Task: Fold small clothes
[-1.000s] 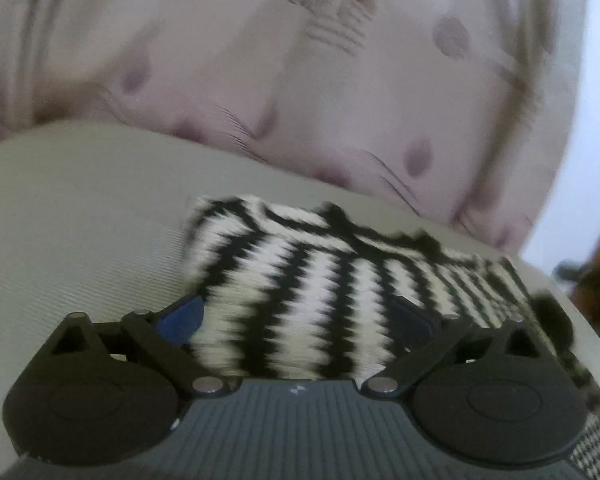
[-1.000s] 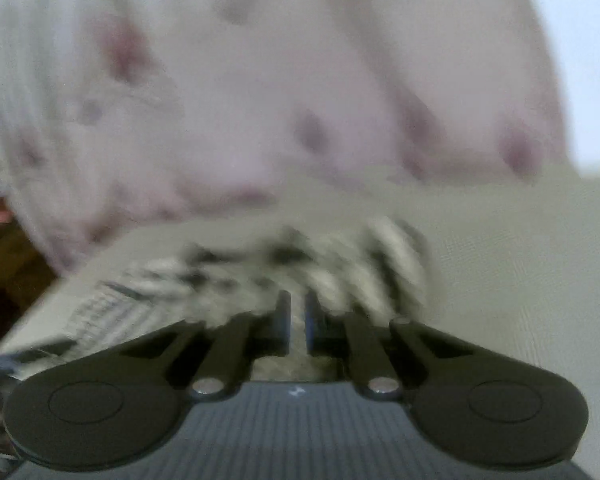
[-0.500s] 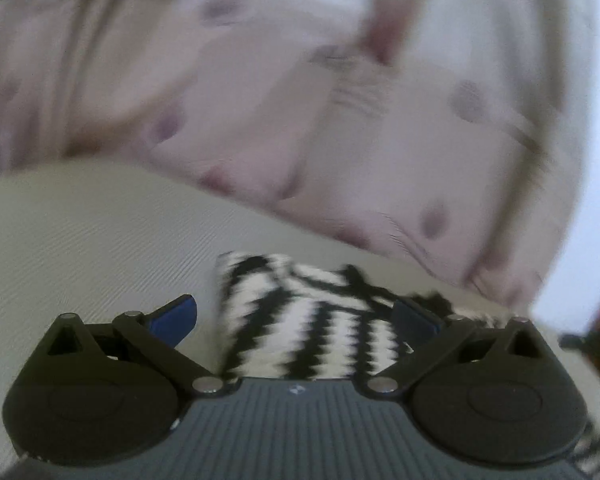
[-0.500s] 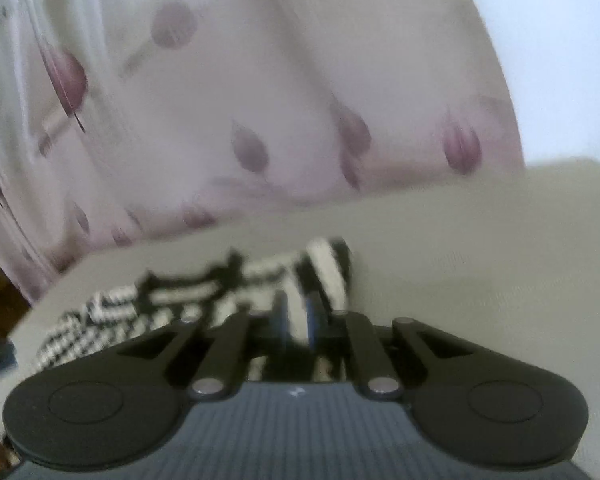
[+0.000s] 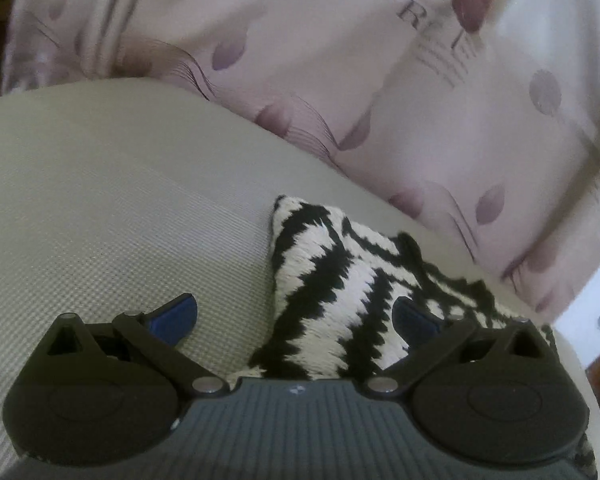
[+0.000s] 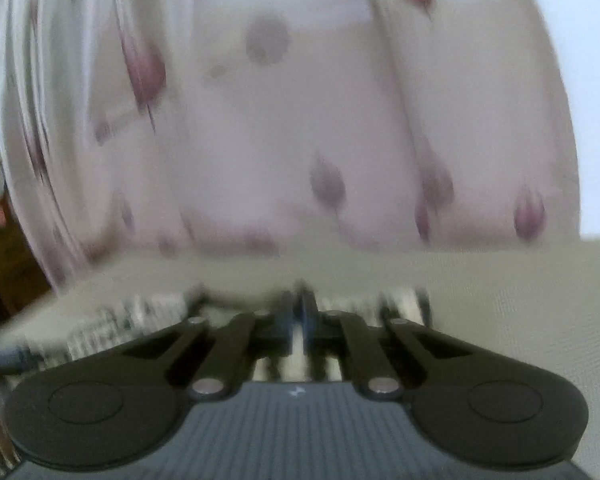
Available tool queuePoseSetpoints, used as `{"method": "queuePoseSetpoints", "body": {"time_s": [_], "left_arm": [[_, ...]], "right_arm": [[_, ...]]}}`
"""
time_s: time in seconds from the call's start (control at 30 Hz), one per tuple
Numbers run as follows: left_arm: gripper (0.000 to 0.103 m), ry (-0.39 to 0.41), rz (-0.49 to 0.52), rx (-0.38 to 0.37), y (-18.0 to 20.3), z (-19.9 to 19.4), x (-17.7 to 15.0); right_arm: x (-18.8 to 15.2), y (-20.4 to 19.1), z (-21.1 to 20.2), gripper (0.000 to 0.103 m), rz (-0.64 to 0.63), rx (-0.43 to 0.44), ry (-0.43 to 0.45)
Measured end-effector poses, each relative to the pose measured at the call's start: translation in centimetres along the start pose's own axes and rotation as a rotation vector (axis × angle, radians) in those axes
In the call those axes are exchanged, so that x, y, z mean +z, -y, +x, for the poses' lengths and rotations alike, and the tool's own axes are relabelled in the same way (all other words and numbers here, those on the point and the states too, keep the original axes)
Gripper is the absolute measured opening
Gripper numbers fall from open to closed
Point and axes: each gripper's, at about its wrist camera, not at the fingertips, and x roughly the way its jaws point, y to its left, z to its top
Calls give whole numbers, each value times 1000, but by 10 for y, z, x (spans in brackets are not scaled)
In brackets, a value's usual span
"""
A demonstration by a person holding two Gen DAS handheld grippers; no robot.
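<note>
- The black-and-white zigzag knit garment (image 5: pixel 332 292) lies on the pale grey-green woven surface (image 5: pixel 100 216), near its far edge, with one corner pointing up toward the curtain.
- In the left wrist view the garment runs from between the fingers off to the right, where the weave turns into a finer check.
- The left tongs (image 5: pixel 296 316) are spread wide, blue-padded fingertips (image 5: pixel 176 312) well apart; the left pad sits over bare surface, the right pad over the knit. Whether either pad touches the cloth cannot be told.
- The right tongs (image 6: pixel 299 320) are drawn narrow, the two tips almost together with only a thin slit between them, and the striped garment (image 6: pixel 140 316) lies right at and under them. The view is blurred, so whether cloth is pinched between the tips cannot be told.
- Behind the surface hangs a pale pink curtain (image 5: pixel 340 92) printed with mauve leaf shapes and thin dark lines.
</note>
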Motion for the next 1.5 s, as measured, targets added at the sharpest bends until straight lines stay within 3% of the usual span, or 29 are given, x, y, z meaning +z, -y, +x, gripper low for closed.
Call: {"method": "queuePoseSetpoints", "body": {"time_s": [0.07, 0.17, 0.23, 0.3, 0.37, 0.4, 0.5, 0.53, 0.57, 0.6, 0.73, 0.83, 0.9, 1.03, 1.1, 1.13, 1.17, 1.23, 1.33, 1.4, 1.5], "left_arm": [[102, 19, -1, 9, 1, -2, -1], [102, 9, 17, -5, 4, -7, -2], [102, 22, 28, -22, 5, -12, -3], [102, 29, 56, -29, 11, -12, -2], [103, 48, 100, -32, 18, -14, -5], [103, 54, 122, -36, 22, -14, -6], [103, 49, 186, -36, 33, -12, -9], [103, 41, 197, -32, 35, -11, -9], [103, 35, 202, -27, 35, -10, -9], [103, 34, 202, -25, 35, -10, -10], [103, 40, 174, -7, 31, -11, -9], [103, 53, 150, 12, 27, -12, -9], [103, 62, 144, 11, 26, -14, -9], [103, 61, 157, 19, 27, -13, -10], [103, 49, 157, 24, 27, -11, -10], [103, 41, 155, 29, 27, -10, -10], [103, 32, 152, 31, 26, -8, -9], [103, 14, 138, 49, 25, -6, -8], [103, 50, 106, 74, 20, -11, -8], [103, 104, 90, 31, 16, -21, -7], [103, 104, 152, 5, 26, -24, 10]], "right_arm": [[11, 8, 9, 5, 4, -16, 37], [7, 42, 28, 5, 119, -19, -64], [-3, 45, 19, 11, 96, -71, -74], [-18, 46, 11, 31, 81, -66, -119], [-32, 42, 7, 81, 30, -99, -142], [-40, 37, 6, 85, -9, -113, -158], [-56, 25, 5, 82, -70, -85, -200], [-58, 20, 10, 62, -90, -91, -230], [-60, 15, 14, 20, -109, -103, -252], [-61, 11, 15, 12, -120, -104, -257], [-47, -3, 6, 11, -122, -28, -163], [-21, -11, 1, 11, -108, -6, -30], [-7, 0, 11, 11, -59, -11, 8], [-24, 42, 52, 11, 42, -127, -114], [-41, 59, 62, 12, 103, -122, -202], [-43, 64, 60, 15, 139, -129, -198], [-41, 67, 56, 27, 160, -128, -172], [-40, 71, 52, 38, 176, -125, -191], [-41, 61, 42, 38, 137, -152, -178], [-35, 49, 31, 38, 77, -167, -143], [-36, 44, 42, 38, 14, -192, -219]]}}
